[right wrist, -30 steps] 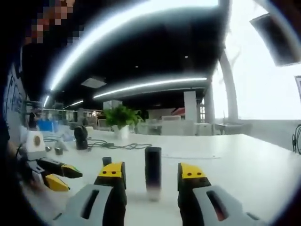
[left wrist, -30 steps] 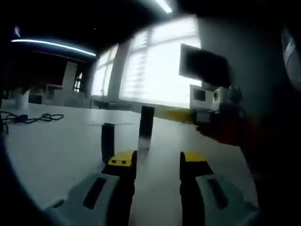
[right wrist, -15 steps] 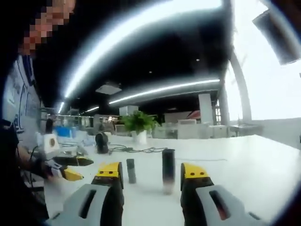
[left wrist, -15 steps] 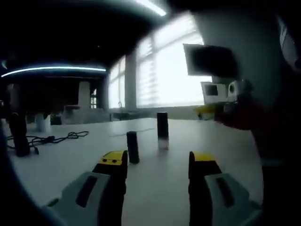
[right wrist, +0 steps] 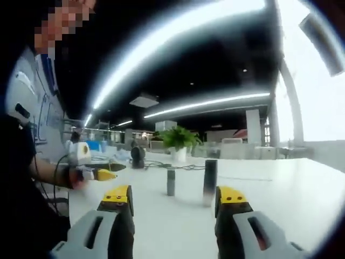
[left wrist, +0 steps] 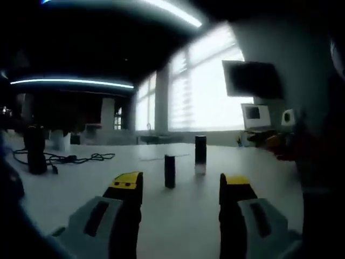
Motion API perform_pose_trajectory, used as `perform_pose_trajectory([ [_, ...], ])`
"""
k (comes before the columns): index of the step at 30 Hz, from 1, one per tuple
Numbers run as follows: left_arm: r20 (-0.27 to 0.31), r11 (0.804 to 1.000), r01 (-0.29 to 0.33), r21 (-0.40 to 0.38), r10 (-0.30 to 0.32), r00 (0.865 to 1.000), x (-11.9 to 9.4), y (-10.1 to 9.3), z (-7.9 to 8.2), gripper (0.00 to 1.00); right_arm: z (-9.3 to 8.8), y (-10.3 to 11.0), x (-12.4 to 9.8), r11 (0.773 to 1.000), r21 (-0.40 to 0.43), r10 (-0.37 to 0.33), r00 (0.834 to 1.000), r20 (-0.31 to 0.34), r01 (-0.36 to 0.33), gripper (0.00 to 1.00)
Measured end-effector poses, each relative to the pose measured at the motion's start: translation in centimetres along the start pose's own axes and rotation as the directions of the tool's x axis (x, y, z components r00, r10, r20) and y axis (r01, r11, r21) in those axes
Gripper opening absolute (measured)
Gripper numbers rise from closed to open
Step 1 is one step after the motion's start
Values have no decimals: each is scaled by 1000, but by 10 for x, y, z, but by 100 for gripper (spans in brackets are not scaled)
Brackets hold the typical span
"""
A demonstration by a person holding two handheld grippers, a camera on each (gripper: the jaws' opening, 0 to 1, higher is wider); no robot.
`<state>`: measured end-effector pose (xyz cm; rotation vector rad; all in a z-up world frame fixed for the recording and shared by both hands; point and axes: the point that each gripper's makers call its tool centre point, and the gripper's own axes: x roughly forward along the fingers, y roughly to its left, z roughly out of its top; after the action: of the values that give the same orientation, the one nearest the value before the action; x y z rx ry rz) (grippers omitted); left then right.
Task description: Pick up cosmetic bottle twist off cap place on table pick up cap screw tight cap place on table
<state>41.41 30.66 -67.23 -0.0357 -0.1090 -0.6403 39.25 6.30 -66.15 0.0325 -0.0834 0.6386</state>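
**Both grippers off the bottle, jaws wide**

In the left gripper view, a black cable point(left wrist: 70, 158) trails across the white table point(left wrist: 178, 216) at far left beside a dark upright object point(left wrist: 35, 150). Centre frame, the left gripper point(left wrist: 180, 186) hangs over the tabletop, yellow-tipped jaws spread wide, nothing between them. Beyond the gap, the short dark cap point(left wrist: 170, 171) stands upright, and just to its right the taller cosmetic bottle point(left wrist: 200, 154) stands upright too, the two apart. A monitor point(left wrist: 252, 79) sits against the bright windows at right.

Over in the right gripper view, a person's hand holds the left gripper point(right wrist: 102, 174) at the left edge, above the table point(right wrist: 172, 226). The cap point(right wrist: 171, 182) comes next, then the bottle point(right wrist: 209, 182), near each other but not touching. The right gripper point(right wrist: 173, 197) sits low, jaws parted wide and empty. A potted plant point(right wrist: 178, 143) stands behind.
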Motion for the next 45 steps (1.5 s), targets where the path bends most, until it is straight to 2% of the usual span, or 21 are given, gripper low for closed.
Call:
perform_pose_trajectory([
  [3, 8, 1000, 16, -10, -16, 1000, 2, -1, 0, 51, -17, -4, 2, 999, 38, 13, 1000, -17, -12, 53],
  [5, -39, 998, 57, -17, -58, 998, 2, -7, -10, 52, -23, -6, 1, 999, 32, -9, 1000, -10, 10, 51],
  [6, -50, 998, 65, -11, -65, 997, 3, -9, -12, 52, -23, -4, 0, 1000, 23, -15, 1000, -10, 15, 51],
  [7, -48, 998, 62, -16, -63, 997, 3, -10, -12, 51, -20, -6, 0, 1000, -5, -31, 1000, 0, 31, 51],
  [9, -35, 997, 78, 7, -78, 996, 2, -15, -9, 48, -23, -4, 1, 999, -12, -37, 999, -9, 37, 51],
  [11, -22, 996, 85, 10, -85, 996, 0, -18, -7, 48, -36, -7, 2, 995, -85, -54, 996, -76, 48, 50],
  [12, -18, 995, 95, 6, -95, 995, -1, -19, -6, 48, -39, -6, 3, 994, -98, -59, 994, -91, 50, 49],
  [16, -26, 991, 127, -31, -128, 991, -3, -25, -8, 48, -33, 1, 2, 995, -87, -44, 997, -66, 38, 48],
  [19, -22, 991, 128, -29, -129, 991, -6, -29, -7, 48, -32, 0, -1, 997, -67, -47, 997, -63, 43, 38],
  [26, -5, 997, 77, -31, -77, 997, -6, -15, -4, 50, -27, -2, -5, 998, -40, -43, 999, -32, 41, 39],
  [29, 1, 996, 78, -30, -78, 997, -6, -16, -3, 49, -24, -3, -6, 998, -38, -48, 999, -20, 48, 39],
  [33, -21, 997, 79, -3, -79, 997, -6, -19, -8, 49, -18, -7, -10, 999, -12, -51, 999, 14, 51, 39],
  [38, -6, 997, 67, -22, -67, 998, -6, -15, -5, 49, -17, -9, -11, 999, 3, -50, 998, 25, 50, 39],
  [45, -4, 997, 75, -11, -75, 997, -7, -18, -4, 49, -18, -9, -11, 999, -6, -47, 999, 19, 47, 41],
])
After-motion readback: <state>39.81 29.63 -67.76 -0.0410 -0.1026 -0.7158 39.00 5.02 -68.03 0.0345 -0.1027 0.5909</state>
